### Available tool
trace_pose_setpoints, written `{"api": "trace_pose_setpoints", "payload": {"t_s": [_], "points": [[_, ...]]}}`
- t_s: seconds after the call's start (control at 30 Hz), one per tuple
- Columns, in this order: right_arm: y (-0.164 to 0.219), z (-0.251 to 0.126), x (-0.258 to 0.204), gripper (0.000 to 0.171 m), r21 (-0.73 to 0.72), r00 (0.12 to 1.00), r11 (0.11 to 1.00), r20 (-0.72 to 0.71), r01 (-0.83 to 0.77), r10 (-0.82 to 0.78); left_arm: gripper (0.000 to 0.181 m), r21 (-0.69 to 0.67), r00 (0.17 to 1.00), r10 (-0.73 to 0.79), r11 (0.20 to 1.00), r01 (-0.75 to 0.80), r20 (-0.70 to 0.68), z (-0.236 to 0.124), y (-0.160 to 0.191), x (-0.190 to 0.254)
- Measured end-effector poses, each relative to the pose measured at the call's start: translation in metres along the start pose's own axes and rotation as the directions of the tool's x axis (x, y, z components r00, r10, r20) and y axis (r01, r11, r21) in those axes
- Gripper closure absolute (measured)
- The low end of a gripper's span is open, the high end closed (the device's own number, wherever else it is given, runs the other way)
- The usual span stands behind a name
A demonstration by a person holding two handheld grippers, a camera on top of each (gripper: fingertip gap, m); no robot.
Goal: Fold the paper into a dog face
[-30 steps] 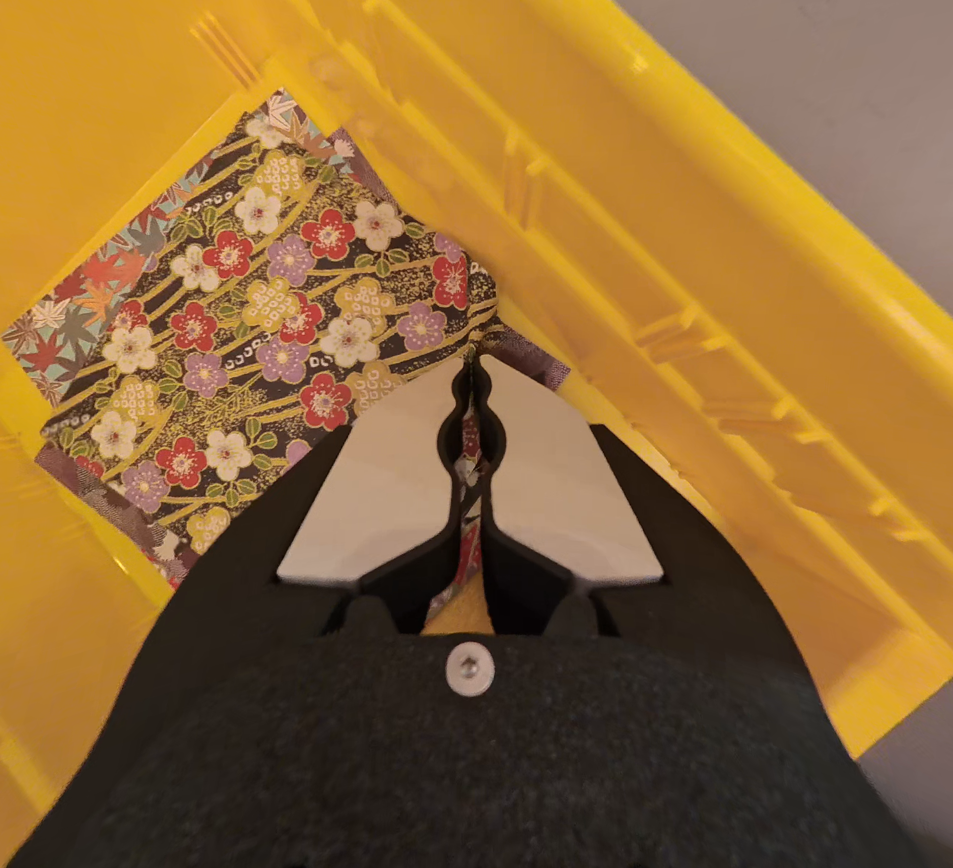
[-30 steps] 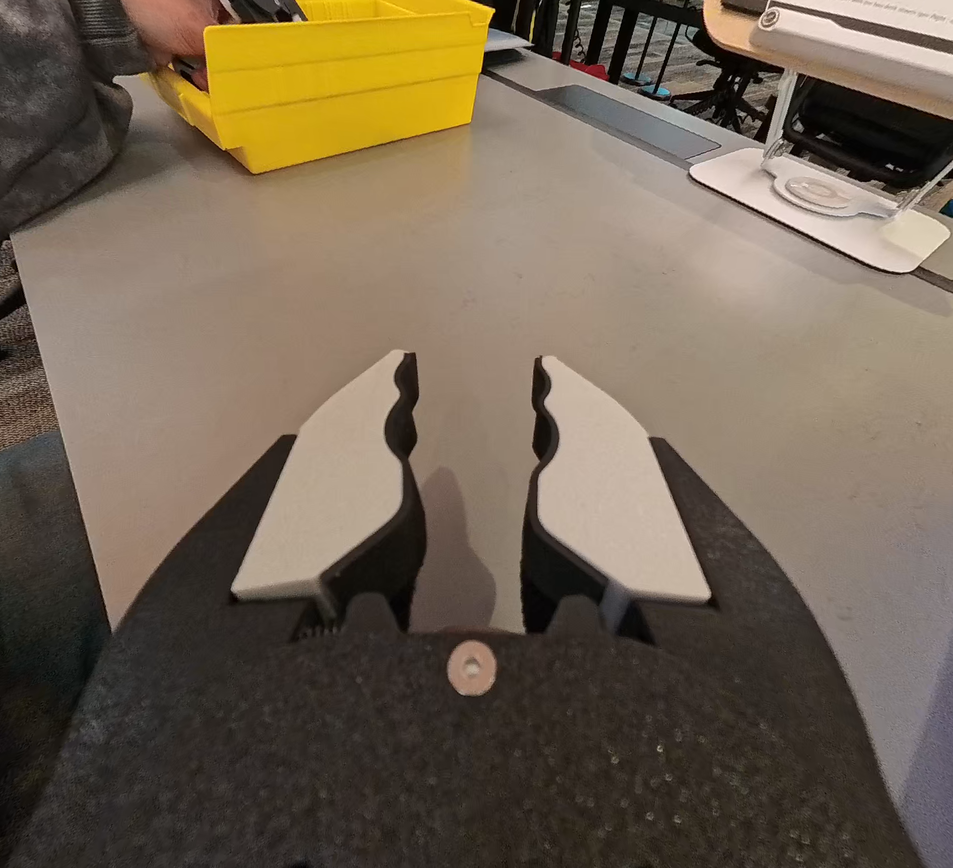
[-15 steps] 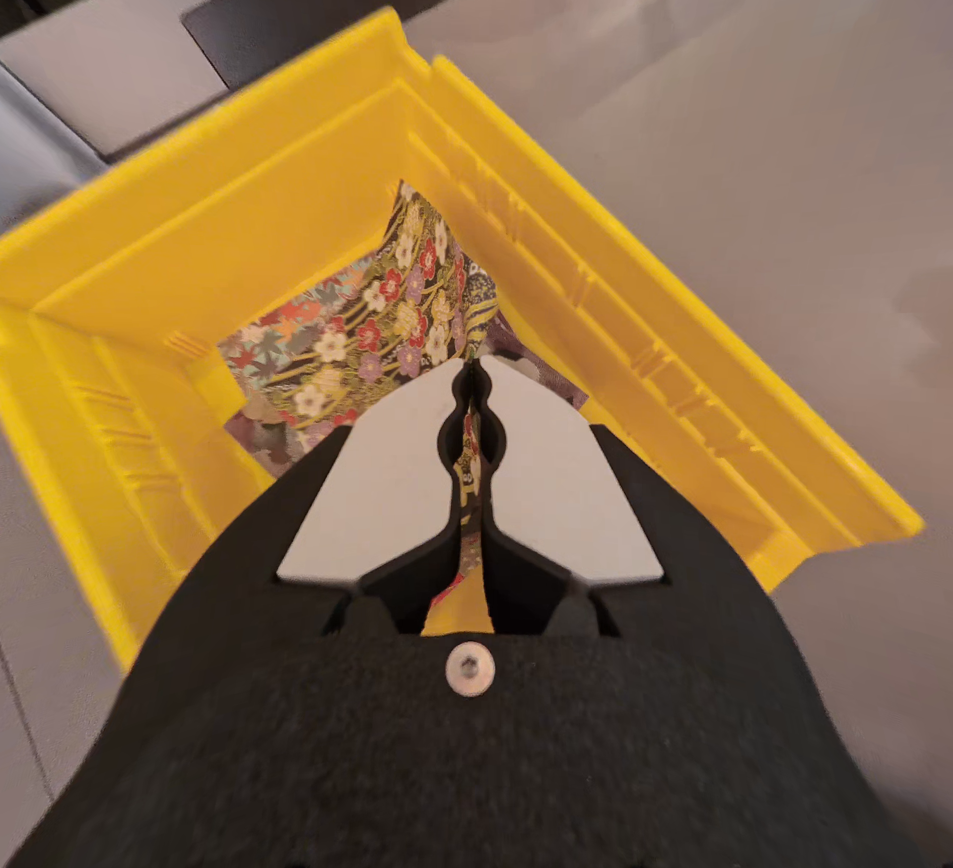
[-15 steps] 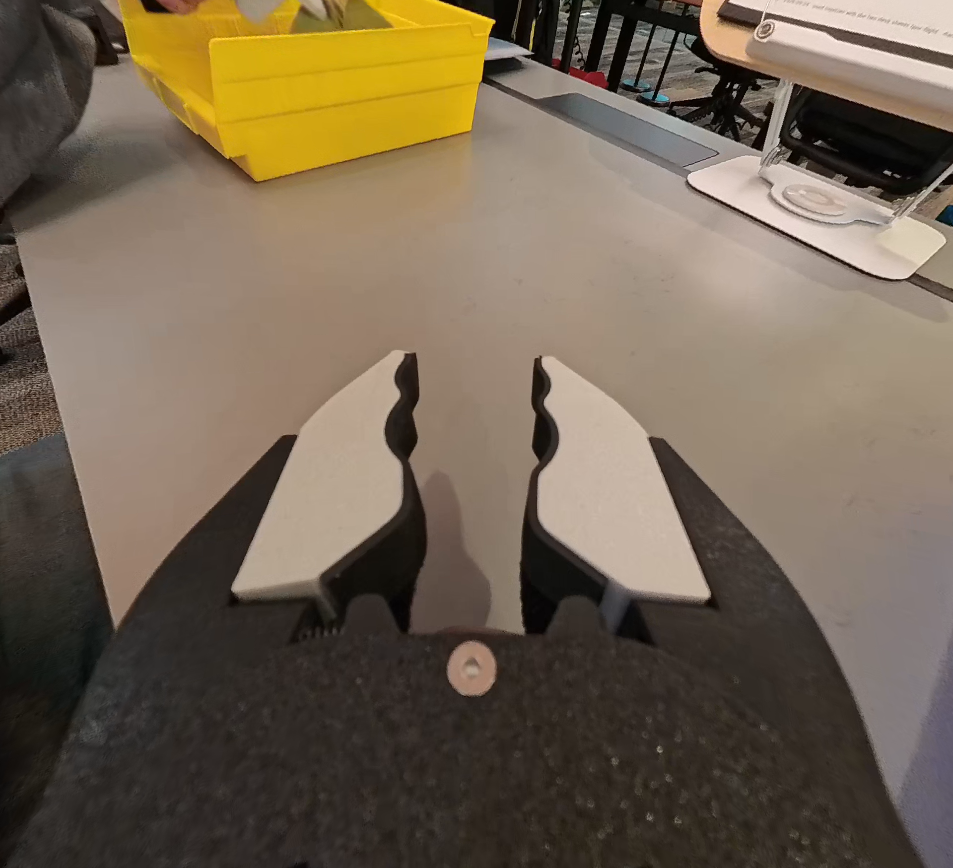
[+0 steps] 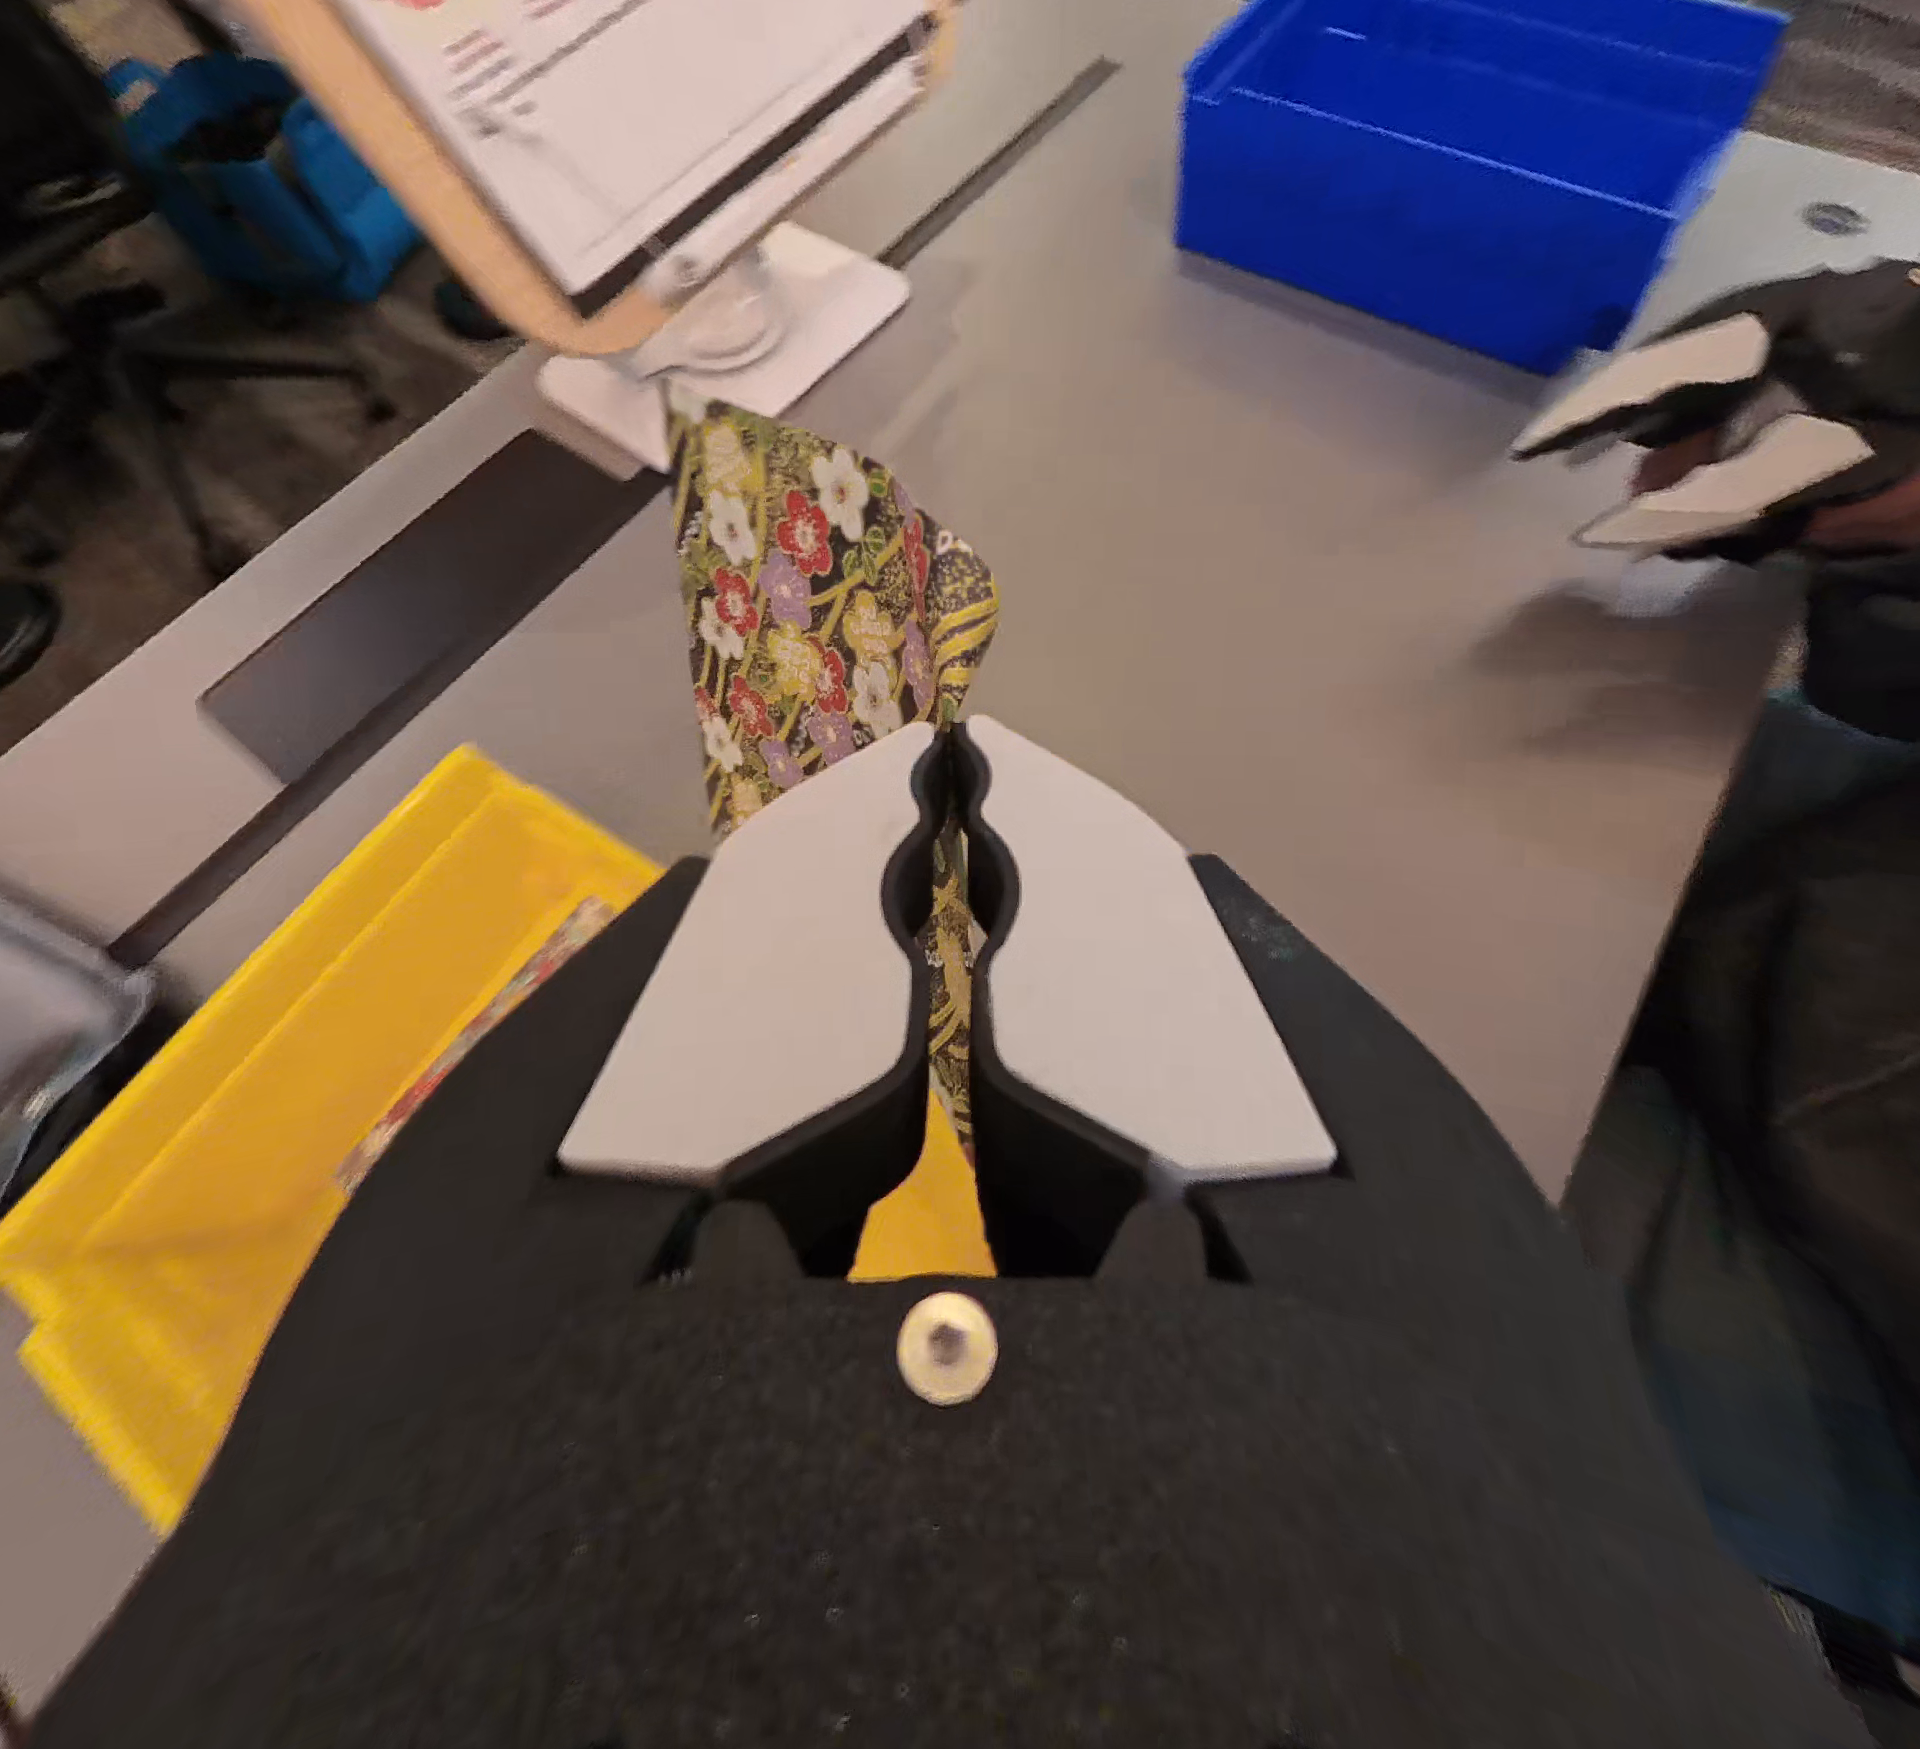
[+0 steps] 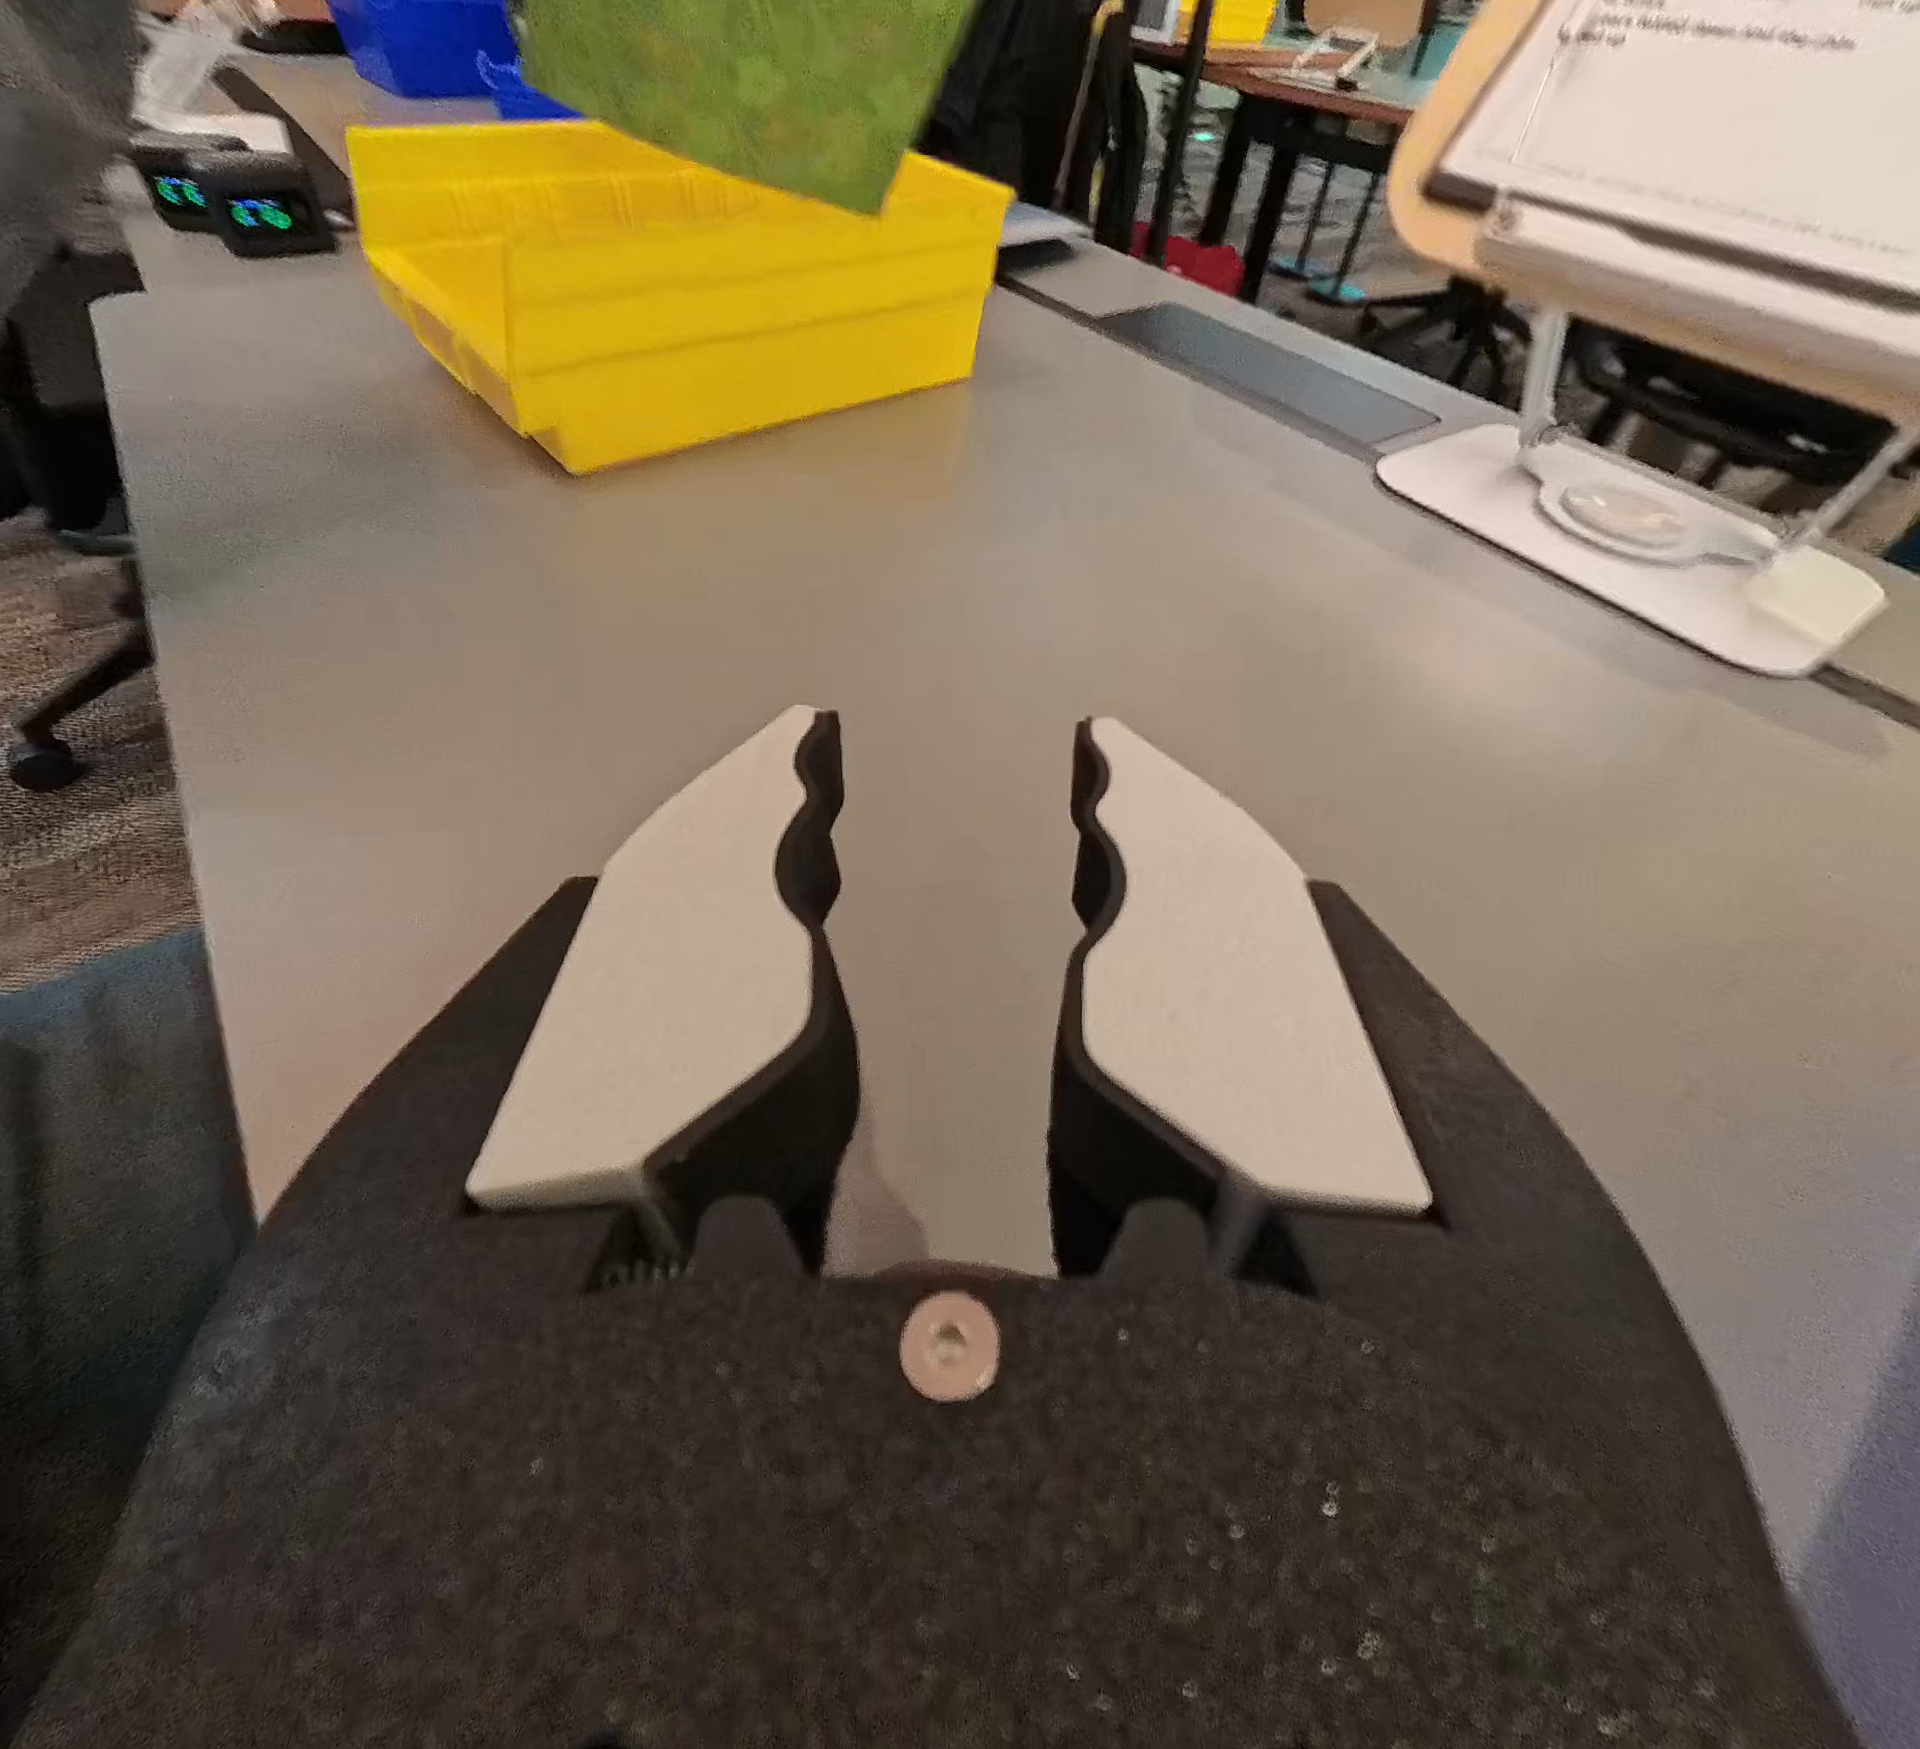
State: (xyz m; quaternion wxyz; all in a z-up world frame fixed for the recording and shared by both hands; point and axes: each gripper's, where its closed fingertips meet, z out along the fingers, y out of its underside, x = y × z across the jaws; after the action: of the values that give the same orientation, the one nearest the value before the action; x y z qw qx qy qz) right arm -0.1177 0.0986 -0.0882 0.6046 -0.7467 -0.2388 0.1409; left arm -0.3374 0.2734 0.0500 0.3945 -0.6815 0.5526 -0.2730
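Paper (image 5: 821,598), floral-patterned, hangs in the air above the grey surface (image 5: 1195,577), pinched by the left gripper (image 5: 951,743) beside the yellow bin (image 5: 260,1055); right gripper (image 6: 951,743) rests parted, holding nothing.

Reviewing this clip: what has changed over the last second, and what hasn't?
The left gripper, shut on the floral paper throughout, has lifted the sheet out of the yellow bin and swung it over the grey table; in the right wrist view it hangs above the bin. The right gripper stayed open, empty and low over the table. Bin and document stand are unmoved.
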Motion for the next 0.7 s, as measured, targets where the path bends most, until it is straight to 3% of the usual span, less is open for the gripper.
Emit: {"api": "trace_pose_setpoints", "payload": {"t_s": [0.17,0.4,0.57,0.7], "points": [[-0.051,0.025,-0.018,0.129,0.031,0.984,0.999,0.174,0.024,-0.029,0.181,-0.015,0.982,0.085,0.996,-0.089,-0.171,0.05,-0.023,0.074],[-0.112,0.022,-0.026,0.133,0.15,0.917,0.924,0.139,0.352,-0.373,0.181,-0.082,0.88,0.098,0.985,-0.153,-0.465,0.101,-0.028,0.161],[-0.109,0.01,-0.025,0.134,0.107,0.802,0.808,0.106,0.579,-0.588,0.181,-0.183,0.766,0.025,0.966,-0.185,-0.642,0.112,-0.018,0.198],[-0.097,0.009,-0.033,0.143,0.085,0.689,0.699,0.126,0.71,-0.714,0.181,-0.242,0.729,-0.029,0.952,-0.19,-0.684,0.122,-0.015,0.208]]}}
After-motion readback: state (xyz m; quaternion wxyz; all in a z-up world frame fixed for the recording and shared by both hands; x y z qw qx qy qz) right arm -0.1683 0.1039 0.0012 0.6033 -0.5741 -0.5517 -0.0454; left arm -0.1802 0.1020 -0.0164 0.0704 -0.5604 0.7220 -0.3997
